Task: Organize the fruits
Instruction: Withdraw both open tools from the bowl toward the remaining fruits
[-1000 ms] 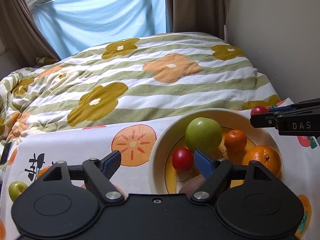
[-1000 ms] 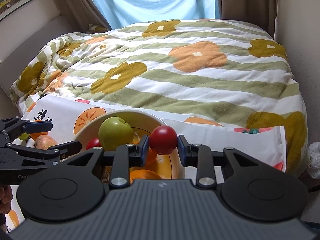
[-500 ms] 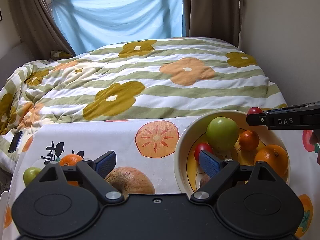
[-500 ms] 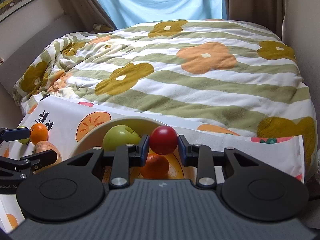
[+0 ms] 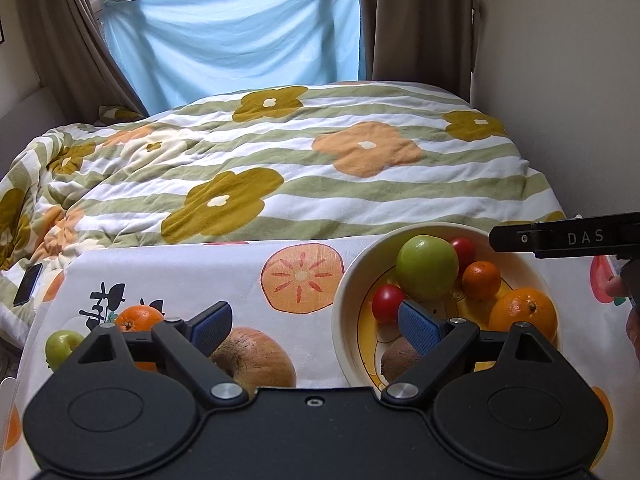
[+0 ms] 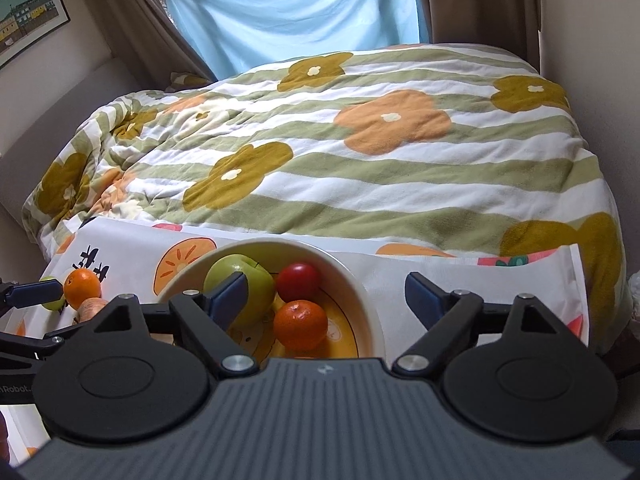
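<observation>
A cream bowl (image 5: pixel 348 280) (image 6: pixel 360 284) on the fruit-print cloth holds a green apple (image 5: pixel 426 266) (image 6: pixel 256 280), two red tomatoes (image 5: pixel 387 298) (image 5: pixel 464 249), a small mandarin (image 5: pixel 481 280) (image 6: pixel 301 325), a large orange (image 5: pixel 523 314) and a kiwi (image 5: pixel 400 362). My right gripper (image 6: pixel 326 292) is open and empty above the bowl, with a red tomato (image 6: pixel 298 282) lying below it. My left gripper (image 5: pixel 316 322) is open and empty over the cloth left of the bowl. Beside it lie a brown pear (image 5: pixel 256 356), an orange (image 5: pixel 138 316) and a small green apple (image 5: pixel 62 346).
A flowered, striped duvet (image 5: pixel 320 168) covers the bed beyond the cloth. A dark phone (image 5: pixel 27 283) lies on the bed at the left. A wall (image 5: pixel 560 80) rises on the right. Curtains and a blue sheet hang at the window behind.
My right gripper has opened and let go of the red tomato, which now lies in the bowl. My left gripper has drawn back to the left, showing the pear, orange and small apple.
</observation>
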Motion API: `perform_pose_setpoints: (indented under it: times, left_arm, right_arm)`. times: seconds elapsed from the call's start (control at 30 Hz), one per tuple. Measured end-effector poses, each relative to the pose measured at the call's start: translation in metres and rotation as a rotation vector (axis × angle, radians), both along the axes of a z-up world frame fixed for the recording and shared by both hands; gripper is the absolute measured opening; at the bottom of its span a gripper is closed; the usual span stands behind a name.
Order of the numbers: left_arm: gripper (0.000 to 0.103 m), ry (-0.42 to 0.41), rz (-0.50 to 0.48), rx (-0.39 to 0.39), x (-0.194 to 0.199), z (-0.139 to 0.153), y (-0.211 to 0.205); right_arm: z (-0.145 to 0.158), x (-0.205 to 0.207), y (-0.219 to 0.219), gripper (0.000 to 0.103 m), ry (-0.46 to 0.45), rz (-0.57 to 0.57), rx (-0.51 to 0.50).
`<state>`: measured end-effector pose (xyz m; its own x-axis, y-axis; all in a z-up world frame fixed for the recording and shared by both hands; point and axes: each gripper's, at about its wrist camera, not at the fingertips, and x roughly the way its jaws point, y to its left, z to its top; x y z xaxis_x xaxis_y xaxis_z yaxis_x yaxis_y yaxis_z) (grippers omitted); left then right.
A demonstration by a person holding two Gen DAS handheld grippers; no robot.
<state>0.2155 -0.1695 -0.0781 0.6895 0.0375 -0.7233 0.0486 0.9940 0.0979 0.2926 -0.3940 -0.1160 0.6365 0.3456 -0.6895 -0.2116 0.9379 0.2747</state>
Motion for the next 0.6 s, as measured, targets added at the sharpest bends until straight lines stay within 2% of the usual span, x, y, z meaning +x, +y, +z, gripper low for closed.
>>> perform_pose_setpoints:
  times: [0.3,0.43,0.6]
  left_arm:
    - [0.093,-0.047,0.043,-0.017,-0.037,0.026,0.008]
    - [0.099,-0.07,0.064,-0.016,-0.063,0.041,0.013]
    - [0.1,-0.111,0.093,0.001,-0.096,0.057,0.024]
  right_arm:
    - [0.027,-0.035,-0.005,0.103,-0.04,-0.056,-0.015]
    - [0.043,-0.057,0.0,0.103,-0.07,-0.047,-0.046]
    - [0.06,-0.086,0.01,0.103,-0.112,-0.024,-0.062]
